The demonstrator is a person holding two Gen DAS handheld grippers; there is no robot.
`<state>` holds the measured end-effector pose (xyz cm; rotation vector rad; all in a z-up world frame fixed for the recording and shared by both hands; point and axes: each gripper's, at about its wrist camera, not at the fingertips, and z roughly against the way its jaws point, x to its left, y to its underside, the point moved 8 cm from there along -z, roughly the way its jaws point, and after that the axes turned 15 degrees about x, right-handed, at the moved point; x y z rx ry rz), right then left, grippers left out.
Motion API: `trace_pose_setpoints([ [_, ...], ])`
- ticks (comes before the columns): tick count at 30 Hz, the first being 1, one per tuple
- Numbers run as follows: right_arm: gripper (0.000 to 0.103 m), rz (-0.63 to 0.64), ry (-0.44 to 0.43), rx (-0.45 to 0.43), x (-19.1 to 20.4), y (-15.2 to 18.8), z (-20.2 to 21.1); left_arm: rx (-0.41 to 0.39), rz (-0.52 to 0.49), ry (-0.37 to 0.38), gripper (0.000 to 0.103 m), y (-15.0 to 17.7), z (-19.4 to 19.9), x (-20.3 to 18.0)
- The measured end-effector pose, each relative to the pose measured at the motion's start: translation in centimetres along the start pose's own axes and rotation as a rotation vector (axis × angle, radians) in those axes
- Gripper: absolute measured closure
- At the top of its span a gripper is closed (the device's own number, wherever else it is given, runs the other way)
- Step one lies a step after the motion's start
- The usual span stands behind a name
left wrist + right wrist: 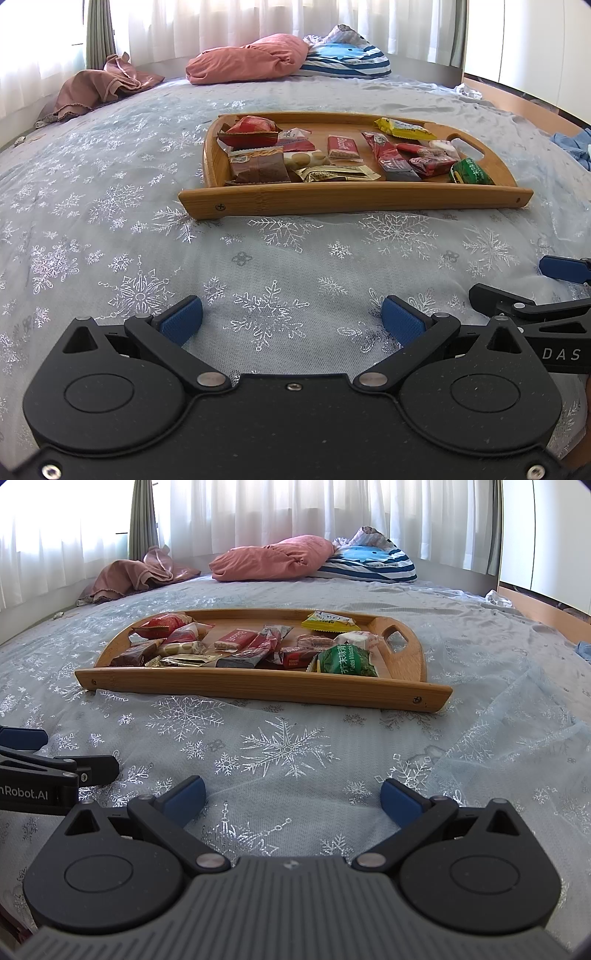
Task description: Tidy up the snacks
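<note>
A wooden tray [354, 197] [258, 688] lies on the bed ahead of both grippers and holds several wrapped snacks. Among them are a green packet [471, 172] [345, 661], a yellow packet [400, 128] [328, 621], a red wafer pack [342, 147] [236, 638] and a brown bar [258, 167] [133, 653]. My left gripper [291, 319] hovers open over the bedspread, short of the tray, with nothing between its blue pads. My right gripper [293, 797] is open and empty too, just to the right of the left one.
The bedspread [280, 258] is pale blue with silver snowflakes. At the far end lie a pink pillow [247, 61], a blue striped cushion [347, 61] and a crumpled pink cloth [103, 85]. White curtains hang behind. A wooden bed edge [543, 609] runs along the right.
</note>
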<state>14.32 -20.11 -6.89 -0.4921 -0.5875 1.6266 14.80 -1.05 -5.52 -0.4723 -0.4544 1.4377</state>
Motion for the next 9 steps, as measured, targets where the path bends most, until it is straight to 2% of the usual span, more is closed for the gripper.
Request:
trace_pose_setpoints([
  [9,0.000,0.000,0.000,0.000,0.02,0.02,-0.01,-0.004,-0.001,-0.002,0.000,-0.01,0.03,0.01],
])
